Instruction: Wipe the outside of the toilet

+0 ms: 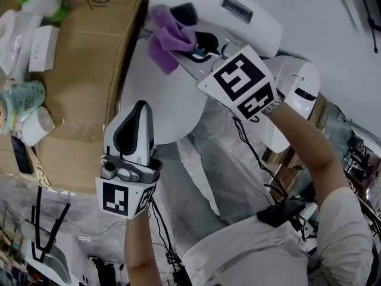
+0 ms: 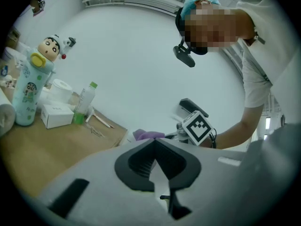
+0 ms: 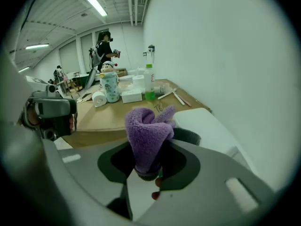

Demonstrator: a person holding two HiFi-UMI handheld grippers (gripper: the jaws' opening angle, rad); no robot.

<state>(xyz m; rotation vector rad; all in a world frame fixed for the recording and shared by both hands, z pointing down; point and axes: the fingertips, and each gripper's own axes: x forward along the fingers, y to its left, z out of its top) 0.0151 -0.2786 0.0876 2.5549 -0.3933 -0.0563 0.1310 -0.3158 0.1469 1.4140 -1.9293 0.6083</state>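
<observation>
Right gripper point(image 1: 201, 47) clamped on purple cloth point(image 1: 169, 40) at rear of toilet point(image 1: 172, 109); left gripper point(image 1: 139, 113) closed, empty, over toilet front. Most wiping seemingly left.

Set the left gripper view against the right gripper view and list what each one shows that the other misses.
Only the left gripper view: the left gripper with its jaws shut and empty, the marker cube of the other gripper, and the wearer's arm.

Only the right gripper view: the right gripper clamped on the purple cloth, the left gripper's body at the left edge, ceiling lights, and a person standing far back.

Both: the purple cloth, cartoon bottle, green-capped bottle and white box on the brown tabletop.
</observation>
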